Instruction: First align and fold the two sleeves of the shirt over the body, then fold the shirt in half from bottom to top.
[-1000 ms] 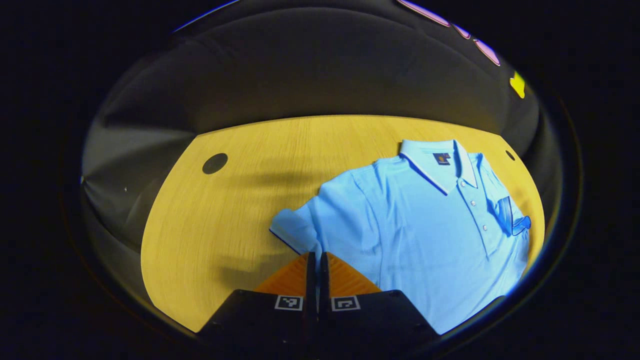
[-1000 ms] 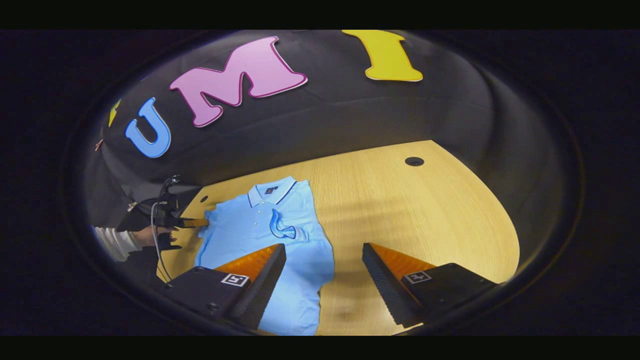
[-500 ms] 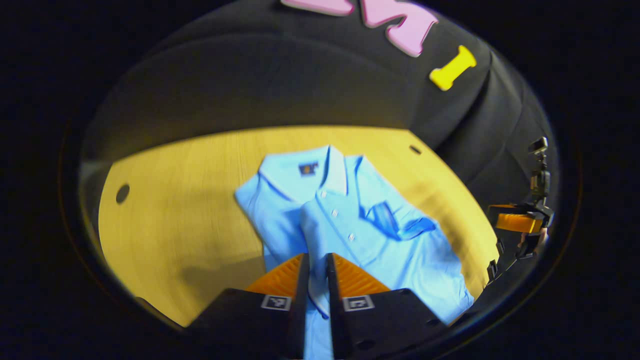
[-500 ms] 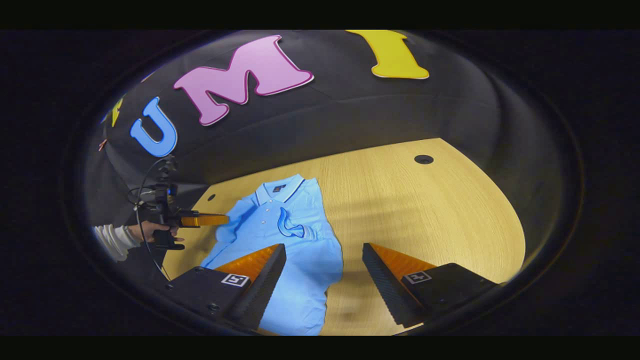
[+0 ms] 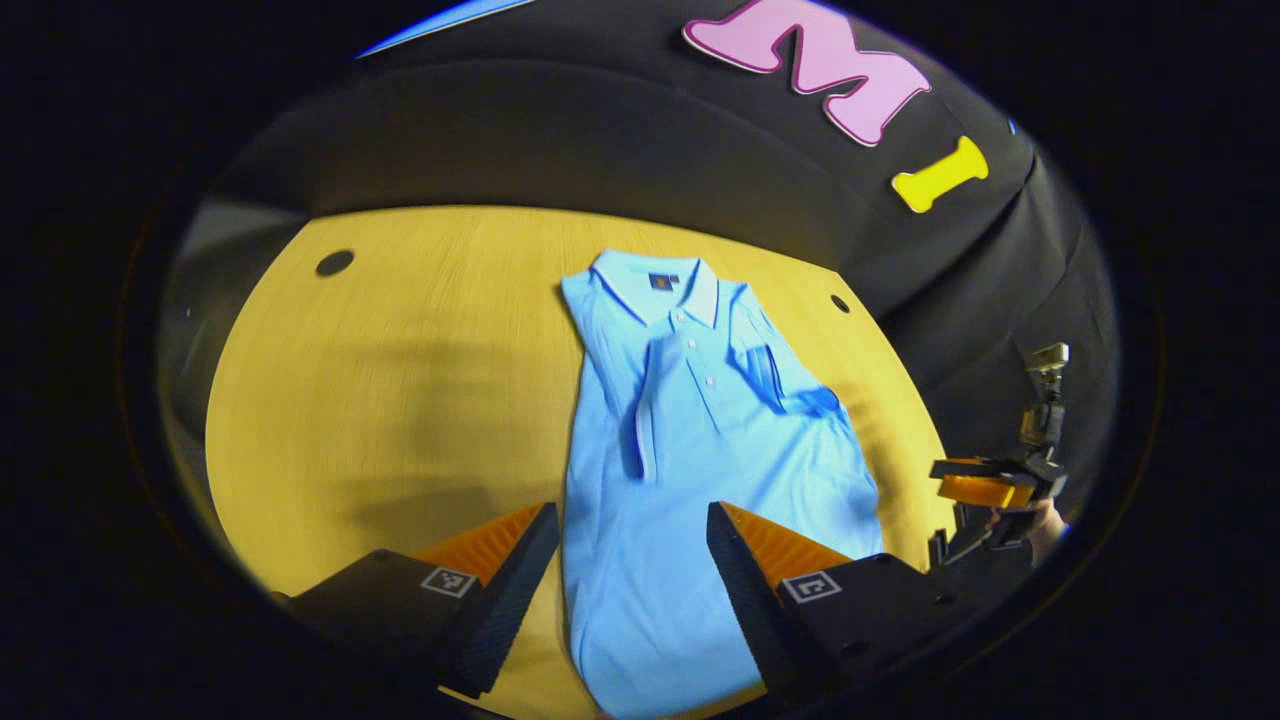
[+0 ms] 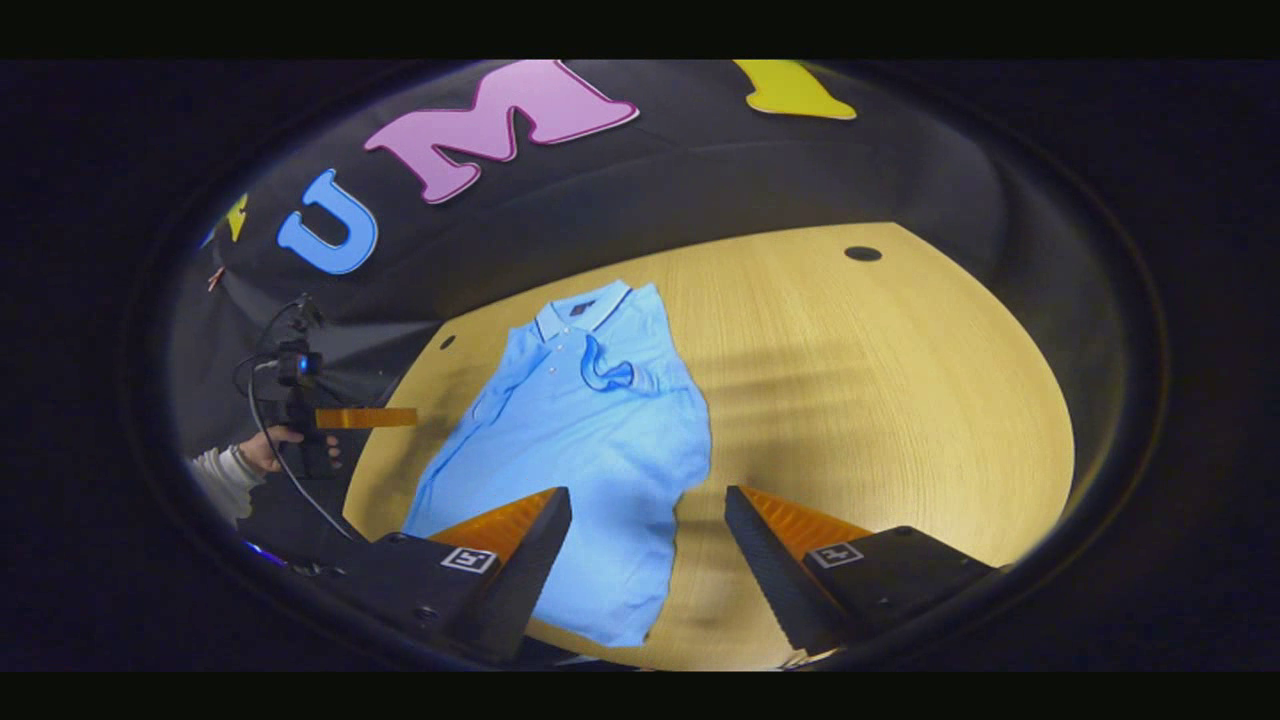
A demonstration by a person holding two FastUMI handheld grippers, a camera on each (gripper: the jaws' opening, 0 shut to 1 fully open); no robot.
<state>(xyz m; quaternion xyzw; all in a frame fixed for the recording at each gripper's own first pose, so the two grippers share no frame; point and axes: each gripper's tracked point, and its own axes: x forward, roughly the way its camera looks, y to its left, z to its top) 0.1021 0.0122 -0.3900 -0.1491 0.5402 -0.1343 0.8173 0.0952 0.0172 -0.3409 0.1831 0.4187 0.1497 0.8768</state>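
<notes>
From my left gripper, I see the light blue shirt lying flat at the centre of the wooden surface, collar at twelve o'clock and hem at six. Both sleeves are folded over the body. My left gripper's fingers are spread apart above the hem, holding nothing. At four o'clock, the right gripper hovers beyond the surface edge. From my right gripper, fingers likewise parted and empty, the shirt lies at eleven o'clock, and a hand holds the left gripper at nine.
</notes>
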